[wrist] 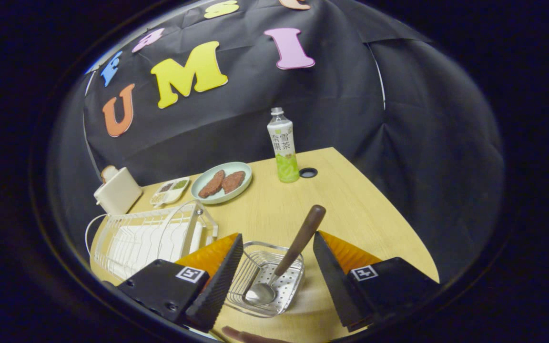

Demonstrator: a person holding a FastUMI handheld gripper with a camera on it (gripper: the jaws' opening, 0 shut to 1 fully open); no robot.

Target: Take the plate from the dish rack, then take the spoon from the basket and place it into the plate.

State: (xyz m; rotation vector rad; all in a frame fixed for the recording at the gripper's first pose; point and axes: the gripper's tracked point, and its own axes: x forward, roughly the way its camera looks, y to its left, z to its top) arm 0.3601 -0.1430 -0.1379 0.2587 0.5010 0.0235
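The tongs [274, 267] stand wide apart, holding nothing, their two fingers [217, 281] set either side of a small wire basket [267, 305] that sits on the pale wooden counter [350, 209]; the spoon [284, 264] lies in that basket, its metal bowl down on the perforated floor near the front and its dark brown handle slanting up and away over the far rim, the handle's end close beside the right finger but not touching it, so far as the curved view lets one judge. Left of the basket, partly behind the left finger, is the white wire dish rack [150, 236] with a white tray under it; whether a plate stands in it cannot be made out from here. Beyond the rack, near the booth's wall, sits a cream-coloured boxy thing [118, 191]; just beside it is a small divided dish [170, 189] with green and dark fillings; next to that, a pale green plate [207, 197] carries two brown patties [222, 183] lying side by side. Further right and well apart from the basket, a bottle [282, 145] of green drink stands upright with a clear cap; just beside its base there is a dark round hole [308, 172] in the counter. At the near edge, below the basket, a fingertip [241, 336] of the person shows.
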